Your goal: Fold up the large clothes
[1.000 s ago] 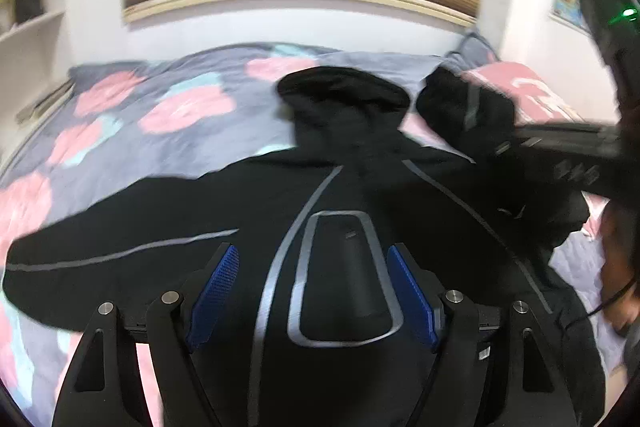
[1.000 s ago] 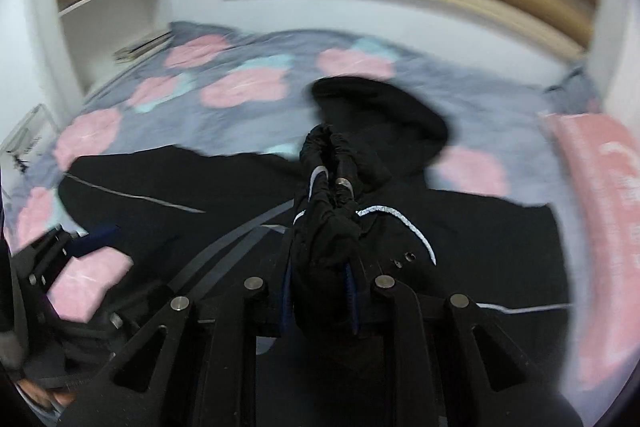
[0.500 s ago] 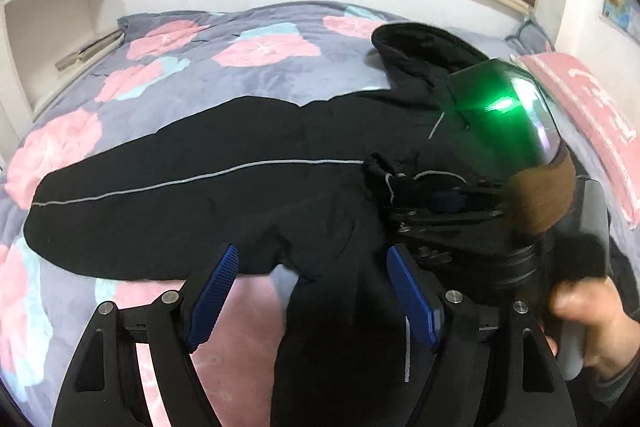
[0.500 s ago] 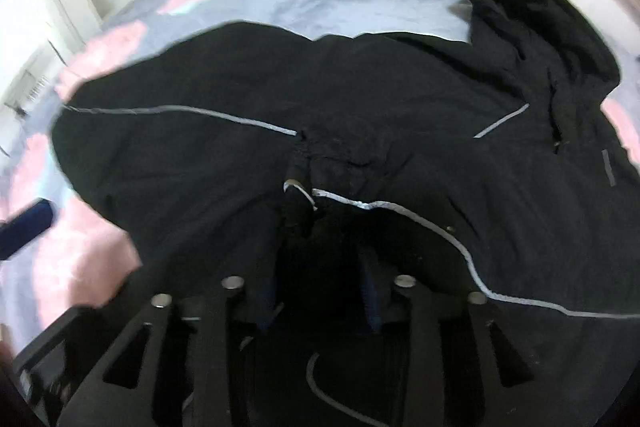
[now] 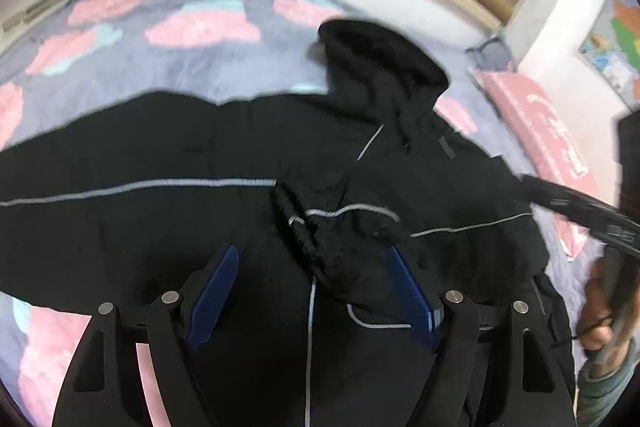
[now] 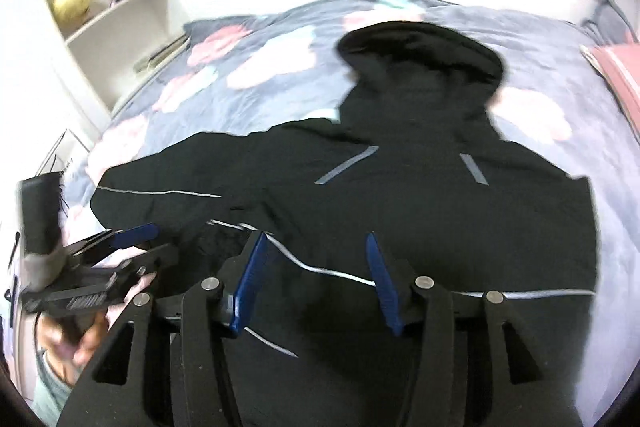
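Floral bed (image 5: pixel 200 75), jacket (image 6: pixel 400 195) spread across it. Right gripper (image 6: pixel 316 279): jaws opening, nothing pinched, jacket under them. Left gripper (image 5: pixel 310 291): jaws spread, folded-in cuff (image 5: pixel 320 243) just ahead between them. Step: one sleeve apparently laid inward; next likely calls for gripping the outstretched sleeve (image 5: pixel 120 163), far left.

Both tilt downward: the left claw (image 5: pixel 310 297) gapes wide, the right claw (image 6: pixel 314 283) is opening, empty.

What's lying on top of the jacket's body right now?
On the black jacket, one sleeve is folded across, its bunched cuff on the chest. The other sleeve lies spread on the floral bedspread. Whatever is under the folded sleeve is covered.
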Motion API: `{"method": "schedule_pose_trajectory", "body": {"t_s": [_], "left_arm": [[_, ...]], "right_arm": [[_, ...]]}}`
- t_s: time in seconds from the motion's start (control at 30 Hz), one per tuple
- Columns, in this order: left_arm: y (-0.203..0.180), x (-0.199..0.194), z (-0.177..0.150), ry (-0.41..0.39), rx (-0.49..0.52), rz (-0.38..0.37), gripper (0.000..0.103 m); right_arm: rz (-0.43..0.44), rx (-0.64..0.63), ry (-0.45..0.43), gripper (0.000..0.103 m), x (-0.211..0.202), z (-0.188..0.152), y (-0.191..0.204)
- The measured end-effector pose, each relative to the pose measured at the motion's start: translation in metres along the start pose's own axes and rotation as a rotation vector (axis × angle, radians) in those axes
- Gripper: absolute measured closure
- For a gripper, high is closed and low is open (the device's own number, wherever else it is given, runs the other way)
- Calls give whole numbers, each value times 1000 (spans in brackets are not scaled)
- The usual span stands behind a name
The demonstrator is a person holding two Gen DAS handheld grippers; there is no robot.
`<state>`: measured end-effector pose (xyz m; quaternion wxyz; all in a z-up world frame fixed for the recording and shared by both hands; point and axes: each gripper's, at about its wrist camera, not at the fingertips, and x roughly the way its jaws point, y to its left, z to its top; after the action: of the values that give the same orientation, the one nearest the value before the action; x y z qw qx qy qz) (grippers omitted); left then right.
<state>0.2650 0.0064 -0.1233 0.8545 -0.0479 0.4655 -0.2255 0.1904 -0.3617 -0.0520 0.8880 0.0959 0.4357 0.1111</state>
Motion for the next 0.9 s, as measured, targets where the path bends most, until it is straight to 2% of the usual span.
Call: {"method": "schedule_pose_trajectory", "body": {"t_s": [0.2,0.27,0.3,0.37,0.47,0.53,0.6,0.63,0.7,0.77,0.83,0.9], "left_arm": [[-10,44,6,62,-5,4,26],[-19,55,12,47,18,21,69],[-23,57,17,46,27,63,88],[-20,48,29,7,-5,44,89],[-1,2,52,-156,-75,-49,89],[14,-9,61,-187,-106,-71,89],[27,4,66,-137,-95,-75,88],[34,19,62,-84,-89,-61,88],[41,50,48,18,-63,6,88],[44,78,26,93,-3,105,83],[50,74,17,64,-5,80,82],[56,66,19,62,-33,50,81]], "right_arm": [[-103,55,39,48,-22,-29,-64],[-133,99,59,48,-21,-39,-84],[-143,121,68,48,-21,-43,-95],[-168,141,70,48,-21,-49,-108],[-202,154,52,48,-25,-48,-120],[-222,145,37,48,-23,-44,-122],[-226,135,40,48,-11,-41,-123],[-232,137,44,48,-2,-40,-125],[-280,149,83,48,25,-43,-133],[-275,204,138,49,49,-53,-147],[-266,231,153,49,61,-61,-155],[-288,196,147,49,61,-60,-151]]}}
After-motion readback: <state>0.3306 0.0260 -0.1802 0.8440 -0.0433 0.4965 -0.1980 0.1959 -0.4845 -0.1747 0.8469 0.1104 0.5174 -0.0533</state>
